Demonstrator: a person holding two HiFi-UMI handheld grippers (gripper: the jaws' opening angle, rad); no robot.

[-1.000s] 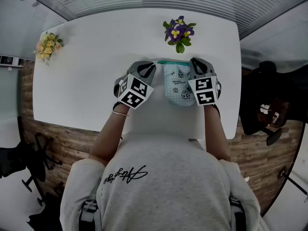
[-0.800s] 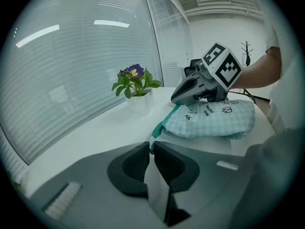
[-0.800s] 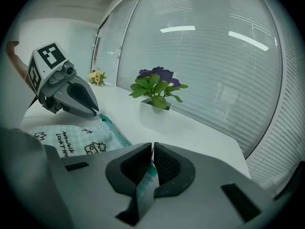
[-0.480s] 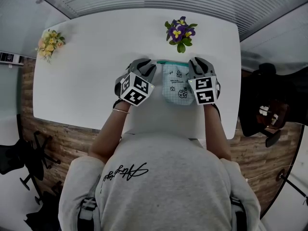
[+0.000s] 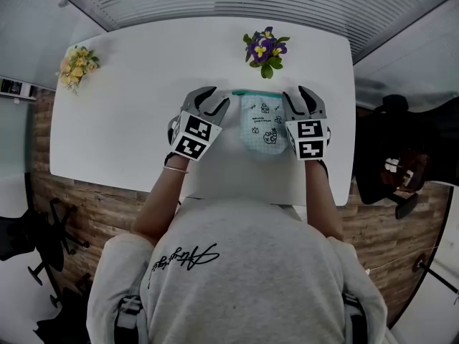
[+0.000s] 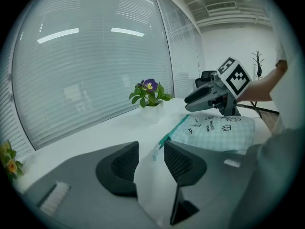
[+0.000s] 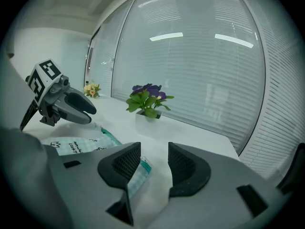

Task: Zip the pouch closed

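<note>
The pale checked pouch (image 5: pixel 261 124) with a teal zip edge lies flat on the white table (image 5: pixel 136 92), between my two grippers. My left gripper (image 5: pixel 214 101) is at its left top corner with its jaws opening. In the left gripper view, the teal zip end (image 6: pixel 163 141) shows in the gap past the pads, which do not press it. My right gripper (image 5: pixel 303 98) is at the right top corner, its jaws also opening. The pouch's teal corner (image 7: pixel 139 172) lies low beside its left pad, untouched. Each gripper camera sees the other gripper: the right gripper (image 6: pixel 209 94) and the left gripper (image 7: pixel 69 107).
A purple-flowered plant in a white pot (image 5: pixel 266 49) stands just behind the pouch. A yellow bouquet (image 5: pixel 77 64) sits at the table's far left corner. Blinds run along behind the table. A black chair (image 5: pixel 398 170) is off to the right.
Both grippers' jaws have spread apart and let go of the pouch's top corners. Both have lifted slightly. The pouch stays where it was.
</note>
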